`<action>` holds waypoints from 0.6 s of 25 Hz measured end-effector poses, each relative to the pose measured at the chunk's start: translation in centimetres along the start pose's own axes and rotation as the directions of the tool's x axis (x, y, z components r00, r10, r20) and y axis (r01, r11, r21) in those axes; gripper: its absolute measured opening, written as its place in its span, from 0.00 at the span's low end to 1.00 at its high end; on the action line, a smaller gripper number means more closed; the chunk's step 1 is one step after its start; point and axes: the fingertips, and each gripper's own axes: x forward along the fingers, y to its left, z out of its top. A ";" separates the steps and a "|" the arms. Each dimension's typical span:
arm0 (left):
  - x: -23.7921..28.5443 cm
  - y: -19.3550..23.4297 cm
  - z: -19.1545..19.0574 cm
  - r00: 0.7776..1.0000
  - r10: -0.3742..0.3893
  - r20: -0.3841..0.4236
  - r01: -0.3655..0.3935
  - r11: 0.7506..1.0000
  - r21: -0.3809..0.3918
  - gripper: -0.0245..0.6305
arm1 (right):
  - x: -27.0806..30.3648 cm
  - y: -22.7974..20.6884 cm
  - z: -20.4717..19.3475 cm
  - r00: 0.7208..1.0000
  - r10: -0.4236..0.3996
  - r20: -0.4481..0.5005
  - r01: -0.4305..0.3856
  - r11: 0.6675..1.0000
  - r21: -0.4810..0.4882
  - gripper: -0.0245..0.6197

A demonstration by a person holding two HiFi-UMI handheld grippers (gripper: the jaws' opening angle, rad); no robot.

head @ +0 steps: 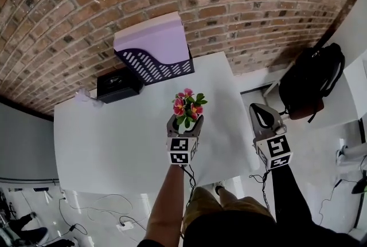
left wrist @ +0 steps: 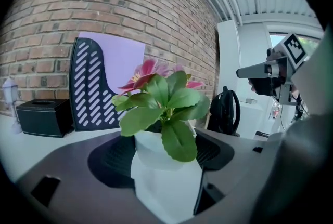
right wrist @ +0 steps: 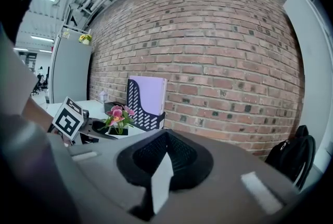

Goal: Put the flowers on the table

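Note:
A small white pot [left wrist: 151,151] of pink flowers [head: 188,104] with green leaves sits between the jaws of my left gripper [head: 184,123], which is shut on the pot. The gripper holds it upright over the middle right of the white table [head: 114,137]. In the left gripper view the leaves [left wrist: 166,103] hide the pot's rim. My right gripper [head: 261,116] hangs off the table's right edge, jaws together and empty. In the right gripper view the flowers [right wrist: 117,115] show far to the left, beyond my right gripper [right wrist: 162,166].
A dark slotted file tray [head: 155,51] holding a lilac folder stands at the table's back edge against the brick wall. A black box [head: 117,85] and a small white object [head: 86,97] lie to its left. A black backpack [head: 312,79] sits on the floor at right.

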 end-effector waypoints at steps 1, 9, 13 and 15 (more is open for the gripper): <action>0.2 0.1 -0.3 1.000 -0.003 -0.006 0.003 1.000 -0.001 0.56 | 0.1 0.2 0.0 1.000 0.001 -0.003 -0.001 1.000 -0.003 0.04; 1.3 0.6 -3.5 0.998 -0.012 -0.068 0.011 1.000 -0.013 0.56 | 0.5 1.8 0.1 1.000 0.016 -0.008 -0.016 1.000 -0.027 0.04; 1.8 0.7 -4.7 0.995 -0.018 -0.096 0.016 1.000 -0.023 0.56 | 0.5 2.0 -0.4 1.000 0.018 -0.022 -0.019 0.999 -0.028 0.04; 2.1 0.6 -5.0 0.995 -0.022 -0.102 0.019 1.000 -0.024 0.56 | 0.6 1.9 -0.6 1.000 0.014 -0.027 -0.015 1.000 -0.027 0.04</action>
